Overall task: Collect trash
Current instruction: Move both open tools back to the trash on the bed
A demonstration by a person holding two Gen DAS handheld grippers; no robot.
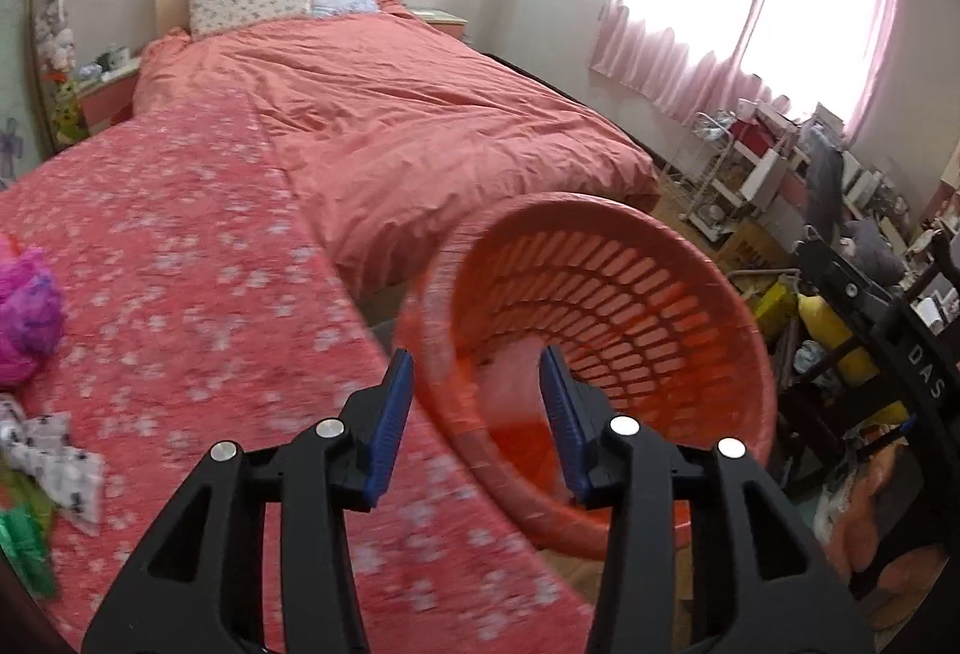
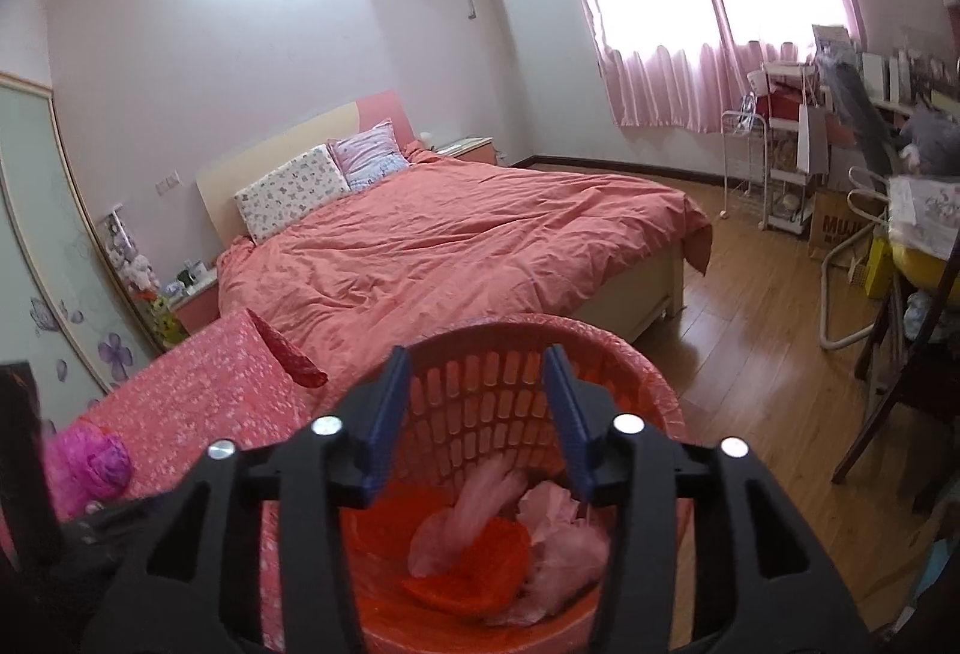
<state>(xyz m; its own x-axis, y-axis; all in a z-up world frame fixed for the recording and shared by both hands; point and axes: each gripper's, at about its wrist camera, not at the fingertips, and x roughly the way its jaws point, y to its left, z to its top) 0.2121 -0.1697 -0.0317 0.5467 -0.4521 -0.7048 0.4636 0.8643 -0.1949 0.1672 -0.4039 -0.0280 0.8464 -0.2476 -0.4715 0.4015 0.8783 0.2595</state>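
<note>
An orange slatted basket (image 1: 630,306) hangs tilted and blurred beside the table's edge. My left gripper (image 1: 474,360) is open, and the basket's near rim runs through the gap without either blue pad pressing on it. In the right wrist view the basket (image 2: 600,354) sits below my right gripper (image 2: 475,354), which is open with nothing between its pads. Pink plastic bags (image 2: 558,534) and an orange scrap (image 2: 474,564) lie inside. On the table, a crumpled pink-purple wad (image 1: 24,306) (image 2: 90,462), a white patterned wrapper (image 1: 60,468) and a green scrap (image 1: 24,546) lie at the left.
The table wears a red flowered cloth (image 1: 180,264). Behind it is a bed with a salmon duvet (image 2: 450,246). Wooden floor (image 2: 750,330) opens to the right, bordered by cluttered shelves (image 2: 792,162) and a dark chair (image 2: 900,390).
</note>
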